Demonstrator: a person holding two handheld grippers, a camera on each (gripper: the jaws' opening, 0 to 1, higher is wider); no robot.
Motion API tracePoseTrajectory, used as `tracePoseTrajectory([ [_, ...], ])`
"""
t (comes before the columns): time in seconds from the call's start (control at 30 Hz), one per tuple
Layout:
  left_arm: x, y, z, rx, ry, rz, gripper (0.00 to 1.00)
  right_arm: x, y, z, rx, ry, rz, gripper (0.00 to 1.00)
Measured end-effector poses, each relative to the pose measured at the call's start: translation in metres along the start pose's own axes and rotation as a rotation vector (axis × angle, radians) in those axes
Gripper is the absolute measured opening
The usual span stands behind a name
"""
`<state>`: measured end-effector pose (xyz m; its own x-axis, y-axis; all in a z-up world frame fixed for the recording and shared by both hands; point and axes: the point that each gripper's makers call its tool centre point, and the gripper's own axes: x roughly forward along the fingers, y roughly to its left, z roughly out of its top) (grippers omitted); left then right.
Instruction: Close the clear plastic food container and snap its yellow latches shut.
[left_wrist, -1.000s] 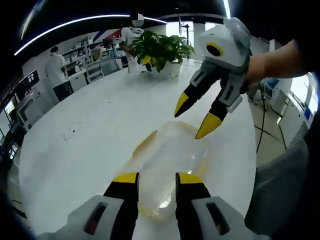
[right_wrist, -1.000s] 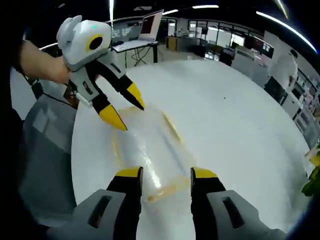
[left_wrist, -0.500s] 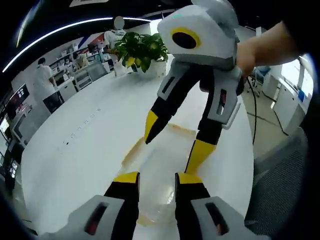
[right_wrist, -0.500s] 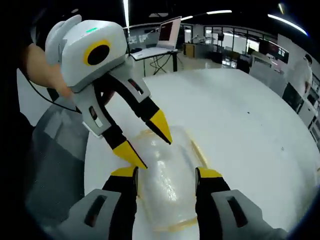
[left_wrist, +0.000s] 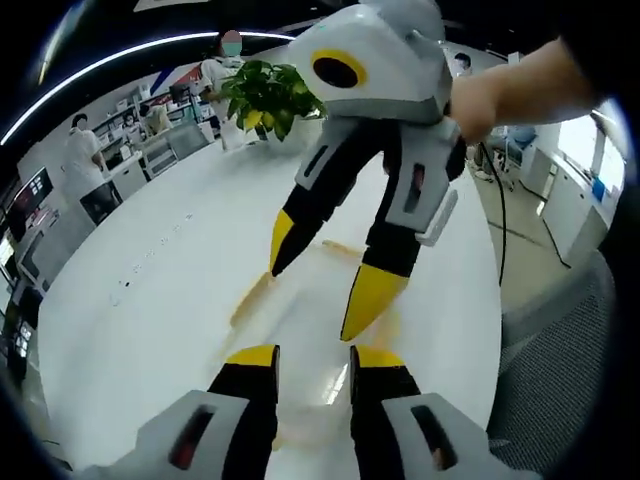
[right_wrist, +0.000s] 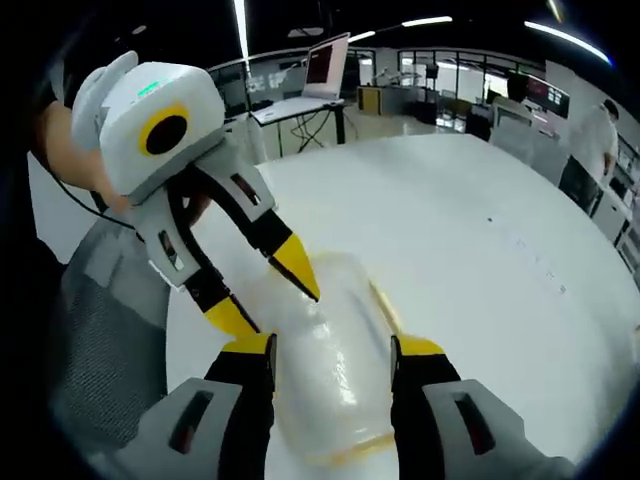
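Observation:
The clear plastic food container (left_wrist: 305, 305) lies on the white table (left_wrist: 140, 330), with yellow latches along its edges. My left gripper (left_wrist: 315, 358) stands open at its near end. My right gripper (left_wrist: 325, 270) comes down from above, open, its yellow fingertips (left_wrist: 368, 295) over the lid. In the right gripper view the container (right_wrist: 330, 350) lies between the jaws of my open right gripper (right_wrist: 335, 348). The left gripper (right_wrist: 265, 292) reaches in from the left, its jaws spread, with its tips at the container's far end. Whether any tip touches the lid is unclear.
A potted plant (left_wrist: 265, 95) stands at the far side of the table. People stand by desks behind it. A grey chair (left_wrist: 565, 370) sits past the table's near edge. A laptop on a stand (right_wrist: 325, 65) is beyond the table (right_wrist: 480, 240).
Both grippers have drawn close together over the container. The right gripper came down toward the left one, and its tips now hang just above the lid. Both stay open.

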<state>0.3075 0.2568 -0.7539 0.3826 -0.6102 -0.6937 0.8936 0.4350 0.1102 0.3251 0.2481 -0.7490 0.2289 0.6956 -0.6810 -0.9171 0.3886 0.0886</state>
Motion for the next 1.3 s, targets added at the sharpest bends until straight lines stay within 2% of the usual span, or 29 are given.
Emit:
tracePoseTrajectory([
  [0.2, -0.003, -0.009, -0.001, 0.042, 0.007, -0.01, 0.22, 0.004, -0.004, 0.001, -0.021, 0.017, 0.004, 0.43],
  [0.27, -0.007, -0.012, 0.005, 0.069, -0.018, -0.007, 0.23, 0.004, -0.004, 0.002, -0.049, 0.022, 0.004, 0.43],
  [0.33, -0.007, -0.015, 0.007, 0.102, -0.016, -0.005, 0.24, 0.006, -0.005, 0.003, -0.06, 0.03, 0.008, 0.43],
  [0.47, -0.002, -0.019, -0.002, 0.187, 0.039, -0.006, 0.26, 0.011, -0.01, 0.001, -0.09, 0.065, 0.014, 0.43],
  [0.6, 0.0, -0.021, -0.001, 0.179, 0.038, 0.0, 0.31, 0.013, -0.012, 0.003, -0.123, 0.098, 0.034, 0.43],
  [0.77, 0.005, -0.025, -0.003, 0.213, 0.058, -0.009, 0.31, 0.018, -0.017, 0.001, -0.143, 0.143, 0.059, 0.43],
  [0.9, 0.008, -0.026, -0.003, 0.209, 0.062, -0.012, 0.32, 0.018, -0.017, -0.001, -0.188, 0.198, 0.094, 0.43],
  [1.1, 0.009, -0.027, -0.008, 0.225, 0.081, -0.012, 0.33, 0.019, -0.021, -0.005, -0.173, 0.265, 0.152, 0.44],
  [1.3, 0.009, -0.025, -0.011, 0.236, 0.089, -0.023, 0.35, 0.023, -0.022, -0.012, -0.199, 0.35, 0.198, 0.43],
])
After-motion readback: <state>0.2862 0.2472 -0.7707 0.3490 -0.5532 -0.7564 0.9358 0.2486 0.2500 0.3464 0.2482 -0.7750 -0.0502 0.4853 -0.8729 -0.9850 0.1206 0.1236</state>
